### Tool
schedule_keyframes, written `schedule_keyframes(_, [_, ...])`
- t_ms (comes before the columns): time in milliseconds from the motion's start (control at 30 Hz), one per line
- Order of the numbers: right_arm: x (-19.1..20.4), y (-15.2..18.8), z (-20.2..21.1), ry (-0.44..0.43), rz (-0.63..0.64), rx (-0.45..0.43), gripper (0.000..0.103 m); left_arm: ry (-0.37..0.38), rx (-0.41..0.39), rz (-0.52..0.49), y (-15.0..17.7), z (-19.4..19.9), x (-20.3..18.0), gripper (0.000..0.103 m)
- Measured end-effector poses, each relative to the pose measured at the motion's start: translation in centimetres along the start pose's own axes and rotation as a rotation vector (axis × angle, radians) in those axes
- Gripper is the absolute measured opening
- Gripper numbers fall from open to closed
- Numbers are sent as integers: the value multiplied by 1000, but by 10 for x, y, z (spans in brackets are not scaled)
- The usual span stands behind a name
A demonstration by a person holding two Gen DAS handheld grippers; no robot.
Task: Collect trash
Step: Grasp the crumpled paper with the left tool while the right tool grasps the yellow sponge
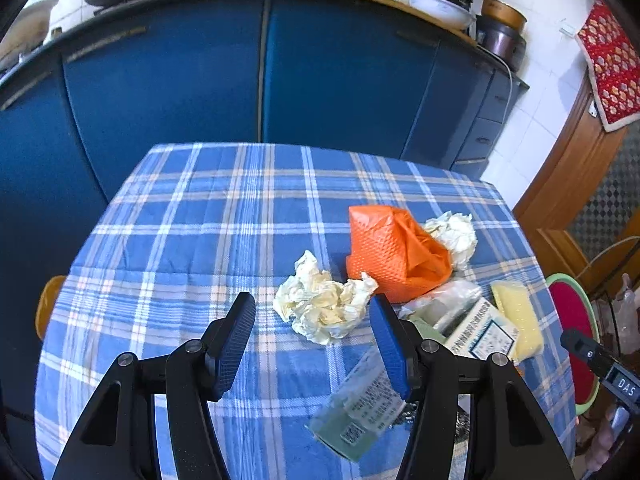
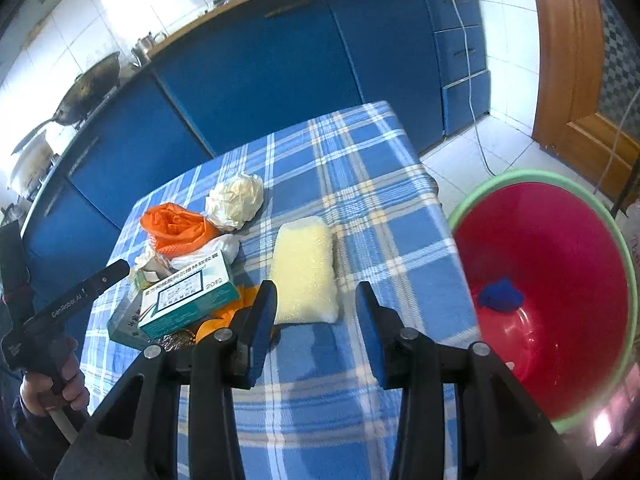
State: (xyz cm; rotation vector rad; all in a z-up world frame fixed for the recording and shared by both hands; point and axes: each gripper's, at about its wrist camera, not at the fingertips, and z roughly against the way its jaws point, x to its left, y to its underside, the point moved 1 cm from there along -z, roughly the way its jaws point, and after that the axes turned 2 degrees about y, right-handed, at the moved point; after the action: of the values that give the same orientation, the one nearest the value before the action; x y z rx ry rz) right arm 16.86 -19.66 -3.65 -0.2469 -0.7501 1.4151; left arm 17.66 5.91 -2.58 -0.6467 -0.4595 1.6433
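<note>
Kitchen table w/ blue plaid cloth (image 1: 192, 216), trash piled at right. Left gripper (image 1: 312, 312) released, lined up on crumpled paper wad (image 1: 324, 304); next: close on it. Right gripper (image 2: 316, 300) empty too (near yellow sponge (image 2: 304, 272)); red basin (image 2: 560, 248) waits far right.

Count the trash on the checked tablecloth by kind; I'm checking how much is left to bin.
Crumpled white paper balls: 2
Orange plastic bag: 1
Printed cardboard boxes: 2
Yellow rectangular sponge: 1
Clear crinkled plastic bag: 1
Total: 7
</note>
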Motion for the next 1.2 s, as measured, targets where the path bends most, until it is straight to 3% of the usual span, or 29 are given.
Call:
schedule_keyframes(400, [6, -3, -35, -2, -4, 60, 46, 125, 91, 126, -1, -30, 22, 61])
schedule_keyframes(567, [12, 0, -45, -2, 23, 74, 46, 194, 118, 173, 3, -44, 22, 47])
schedule_keyframes(667, [13, 1, -47, -5, 29, 60, 46, 210, 111, 160, 1, -46, 17, 36])
schedule_keyframes(833, [14, 1, -49, -15, 33, 39, 46, 216, 82, 143, 1, -44, 12, 28])
schedule_keyframes(1200, [15, 1, -31, -38, 46, -41, 22, 164, -29, 138, -3, 1, 22, 27])
